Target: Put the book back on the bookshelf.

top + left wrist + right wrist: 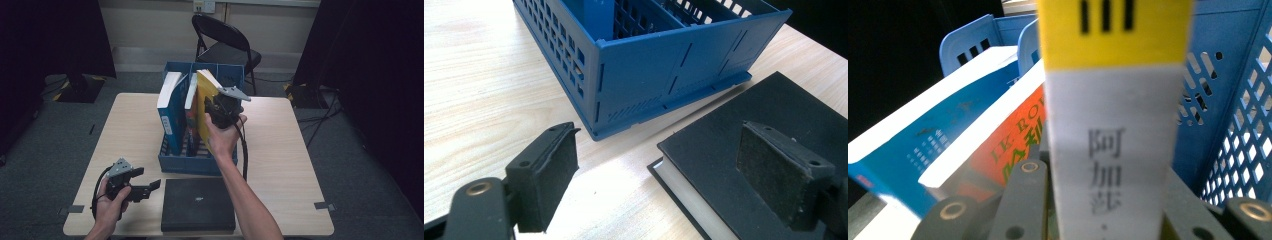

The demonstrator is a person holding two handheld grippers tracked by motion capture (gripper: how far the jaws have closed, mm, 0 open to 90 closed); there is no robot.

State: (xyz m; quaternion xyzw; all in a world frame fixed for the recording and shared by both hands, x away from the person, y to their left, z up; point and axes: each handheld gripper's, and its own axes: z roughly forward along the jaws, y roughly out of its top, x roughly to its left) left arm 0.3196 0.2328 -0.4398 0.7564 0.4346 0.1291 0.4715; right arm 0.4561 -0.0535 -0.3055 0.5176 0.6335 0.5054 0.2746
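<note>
Yellow-covered and upright, the book [204, 107] stood in the blue plastic crate [197, 162] at mid-table, clamped across its spine by the right gripper [220, 111]. In the right gripper view the spine [1115, 125] ran up between the two black jaws, yellow at the top and pale grey below, printed with dark Chinese characters; both jaws pressed against its sides. To the left of it in the high view leaned an orange-covered book [191, 117], and beyond that a blue-covered book [170, 112], both tilted inside the crate and resting close together. The crate's perforated walls [1243, 125] rose just beside the held book in the right gripper view.

The left gripper [145, 189] lay low over the near left part of the wooden table [130, 130], held in the person's left hand [111, 205], its jaws spread apart with nothing between them. In the left gripper view its two padded fingers [549, 175] framed a corner of the crate [634, 85] and the edge of a black hardcover book [734, 165], which lay flat on the table just in front of the crate. The right pad stood above that black cover; whether it touched could not be told.

A black folding chair [225, 42] stood beyond the table's far edge.
</note>
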